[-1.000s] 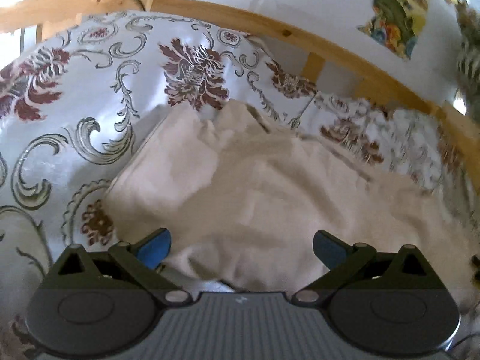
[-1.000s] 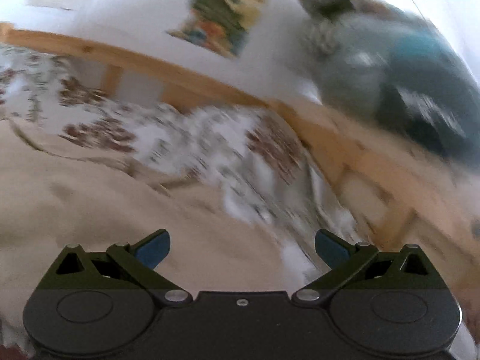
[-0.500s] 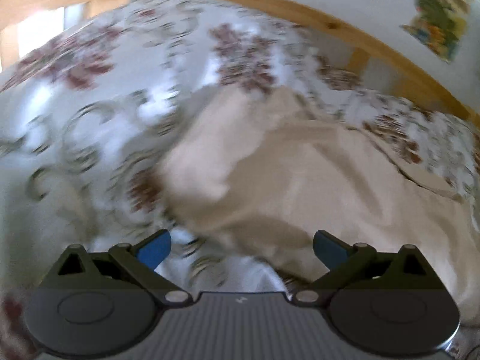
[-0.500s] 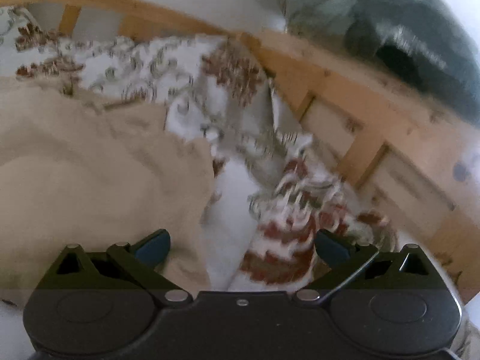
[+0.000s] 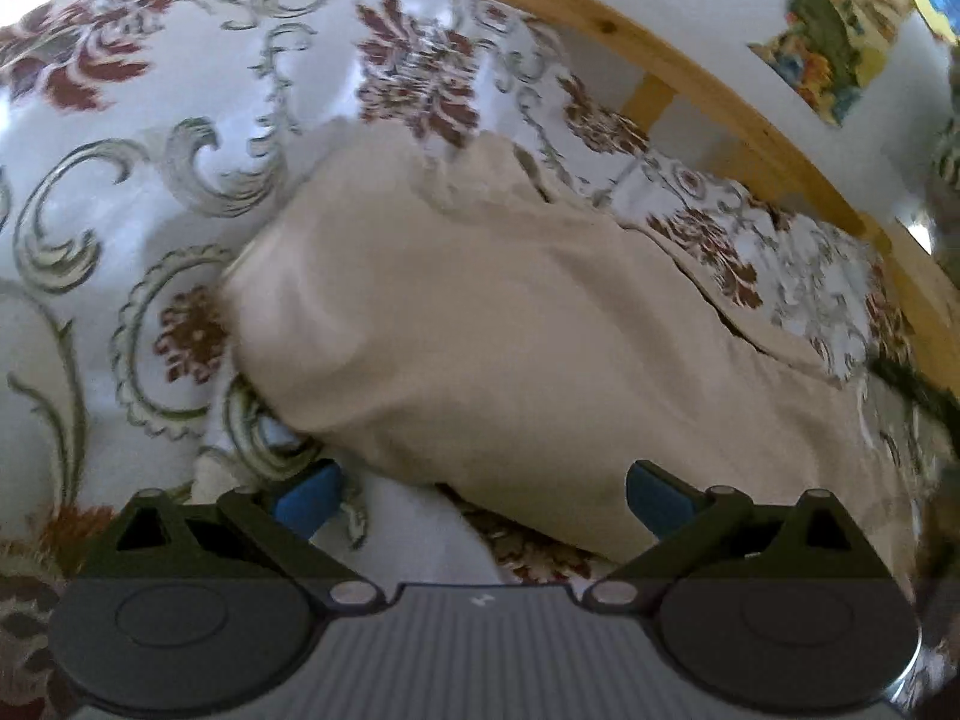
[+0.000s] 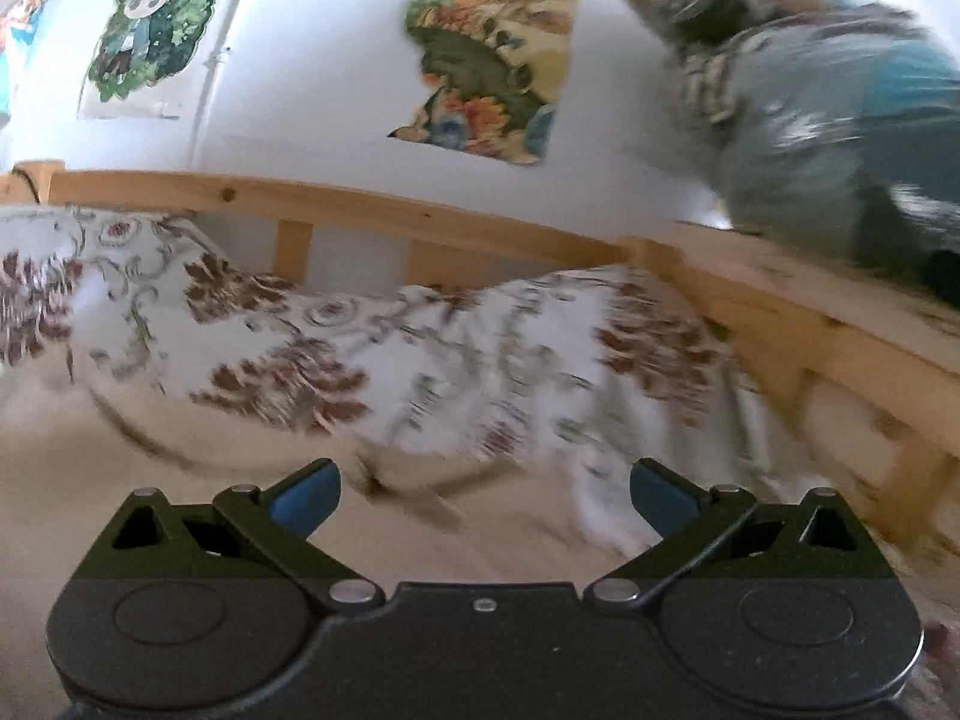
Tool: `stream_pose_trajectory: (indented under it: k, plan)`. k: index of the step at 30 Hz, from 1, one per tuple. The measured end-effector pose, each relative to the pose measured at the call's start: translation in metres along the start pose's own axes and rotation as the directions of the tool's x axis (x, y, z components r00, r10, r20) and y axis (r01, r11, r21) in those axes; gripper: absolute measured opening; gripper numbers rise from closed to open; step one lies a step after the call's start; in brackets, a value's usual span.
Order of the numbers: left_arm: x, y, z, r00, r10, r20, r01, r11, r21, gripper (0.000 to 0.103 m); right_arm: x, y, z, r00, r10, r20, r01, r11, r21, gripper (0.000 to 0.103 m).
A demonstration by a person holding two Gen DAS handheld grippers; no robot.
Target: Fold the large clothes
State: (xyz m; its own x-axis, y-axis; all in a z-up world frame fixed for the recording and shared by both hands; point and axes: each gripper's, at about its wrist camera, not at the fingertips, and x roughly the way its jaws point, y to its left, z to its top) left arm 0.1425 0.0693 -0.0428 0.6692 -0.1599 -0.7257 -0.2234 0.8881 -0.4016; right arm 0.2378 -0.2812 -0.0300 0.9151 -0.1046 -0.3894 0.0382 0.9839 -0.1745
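Observation:
A large cream garment (image 5: 480,330) lies crumpled on a floral bedsheet (image 5: 120,120), filling the middle of the left wrist view. My left gripper (image 5: 483,495) hovers open at its near edge, blue pads wide apart, nothing between them. In the right wrist view the same cream garment (image 6: 150,480) spreads along the lower left, its far edge against the patterned sheet (image 6: 450,360). Over that edge my right gripper (image 6: 483,495) is open and holds nothing.
A wooden bed rail (image 5: 720,96) runs along the far side below a white wall with posters (image 6: 492,54). The rail turns a corner at the right (image 6: 840,348). A bundle of grey and teal fabric (image 6: 840,120) sits above that corner.
Both grippers have swung about while staying open. The left view has come back onto the garment's left end. The right view has tilted up from the bed corner toward the wall.

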Motion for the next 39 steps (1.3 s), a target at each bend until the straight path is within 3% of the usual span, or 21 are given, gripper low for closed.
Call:
stream_pose_trajectory:
  k: [4, 9, 13, 18, 23, 26, 28, 29, 32, 34, 35, 36, 39]
  plan:
    - [-0.004, 0.01, 0.001, 1.0, 0.001, -0.006, -0.001, 1.0, -0.022, 0.102, 0.052, 0.044, 0.015, 0.994, 0.074, -0.081, -0.076, 0.997, -0.017, 0.102]
    - [-0.011, 0.021, 0.002, 1.0, 0.007, -0.001, -0.007, 1.0, -0.009, 0.102, 0.099, 0.086, -0.014, 0.958, 0.11, -0.265, -0.156, 0.975, -0.161, 0.102]
    - [-0.011, 0.027, 0.005, 1.0, -0.007, 0.007, 0.007, 0.999, -0.053, 0.102, 0.085, 0.072, -0.01, 0.965, 0.139, -0.222, -0.162, 0.983, -0.089, 0.102]
    - [0.002, 0.029, 0.008, 0.999, -0.04, 0.007, 0.04, 0.995, -0.088, 0.102, 0.013, 0.051, -0.008, 0.974, 0.189, -0.128, -0.205, 0.97, -0.132, 0.102]
    - [0.014, 0.032, 0.016, 0.997, -0.057, 0.056, 0.066, 0.981, -0.181, 0.102, -0.027, 0.041, -0.043, 0.972, 0.204, -0.117, -0.203, 0.979, 0.02, 0.102]
    - [0.02, 0.034, 0.019, 0.994, -0.053, 0.094, 0.072, 0.974, -0.215, 0.1, -0.032, 0.052, -0.063, 0.978, 0.199, -0.067, -0.199, 0.98, 0.008, 0.102]
    - [0.018, 0.031, 0.023, 0.995, -0.031, 0.096, 0.049, 0.98, -0.193, 0.083, -0.034, 0.067, -0.07, 0.983, 0.179, -0.038, -0.182, 0.98, -0.083, 0.102]
    - [0.017, 0.03, 0.025, 0.996, -0.017, 0.092, 0.033, 0.983, -0.181, 0.08, -0.033, 0.072, -0.072, 0.986, 0.162, -0.035, -0.165, 0.98, -0.112, 0.102]
    - [0.013, 0.031, 0.03, 0.995, -0.015, 0.099, 0.034, 0.981, -0.193, 0.059, -0.026, 0.07, -0.078, 0.985, 0.169, -0.044, -0.172, 0.981, -0.088, 0.102]
    - [0.009, 0.026, 0.032, 0.993, 0.017, 0.116, 0.003, 0.985, -0.17, 0.015, -0.022, 0.066, -0.081, 0.982, 0.182, -0.056, -0.185, 0.981, -0.063, 0.102]
    - [0.006, 0.022, 0.033, 0.991, 0.052, 0.121, -0.034, 0.988, -0.148, 0.004, -0.021, 0.067, -0.081, 0.982, 0.181, -0.061, -0.185, 0.981, -0.063, 0.102]
    - [0.003, 0.019, 0.034, 0.989, 0.068, 0.131, -0.051, 0.99, -0.13, 0.002, -0.02, 0.067, -0.082, 0.982, 0.177, -0.063, -0.181, 0.981, -0.066, 0.102]
    - [-0.013, 0.005, 0.037, 0.982, 0.022, 0.19, -0.005, 0.996, -0.088, 0.001, -0.019, 0.068, -0.082, 0.982, 0.176, -0.064, -0.18, 0.981, -0.066, 0.102]
